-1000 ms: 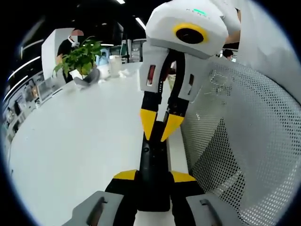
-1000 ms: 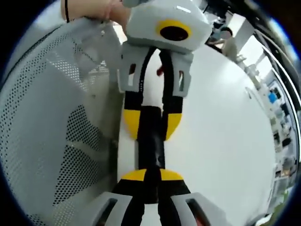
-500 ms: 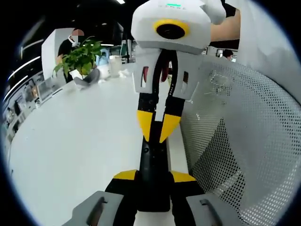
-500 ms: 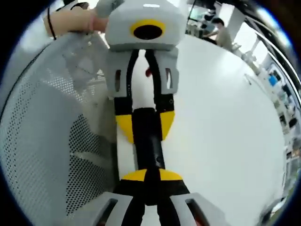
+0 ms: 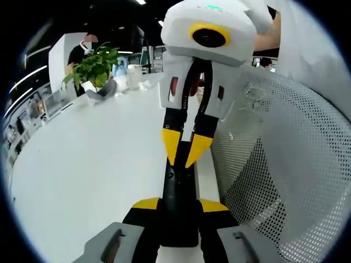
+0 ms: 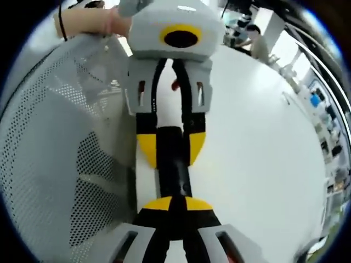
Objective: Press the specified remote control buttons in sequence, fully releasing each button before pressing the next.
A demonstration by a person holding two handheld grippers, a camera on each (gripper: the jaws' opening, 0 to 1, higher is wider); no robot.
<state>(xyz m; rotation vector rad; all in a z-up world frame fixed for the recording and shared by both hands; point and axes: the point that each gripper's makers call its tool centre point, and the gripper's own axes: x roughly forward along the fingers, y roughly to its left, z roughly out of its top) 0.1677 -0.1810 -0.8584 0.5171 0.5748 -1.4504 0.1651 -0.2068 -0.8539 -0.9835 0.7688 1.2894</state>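
Note:
A black remote control (image 5: 178, 186) lies lengthwise between the yellow pads of my left gripper (image 5: 179, 204), which is shut on it just above the white table. My right gripper (image 5: 184, 156) comes down from above with its yellow tips together, and they rest on the remote's far button area. In the right gripper view my right gripper (image 6: 175, 204) is shut, its tips on the remote control (image 6: 173, 170). Facing it, the left gripper (image 6: 171, 148) clamps the remote's other end. A hand (image 6: 104, 22) holds the left gripper from behind.
The white table (image 5: 82, 164) spreads to the left. A white mesh chair back (image 5: 285, 164) stands close on the right, and appears as the mesh chair back (image 6: 55, 137) in the right gripper view. A potted plant (image 5: 94, 66) and a person (image 5: 82, 49) are at the far end.
The right gripper rolled square-on half a second ago and has tilted back. Its shut tips stay on the remote. The left gripper's hold is unchanged.

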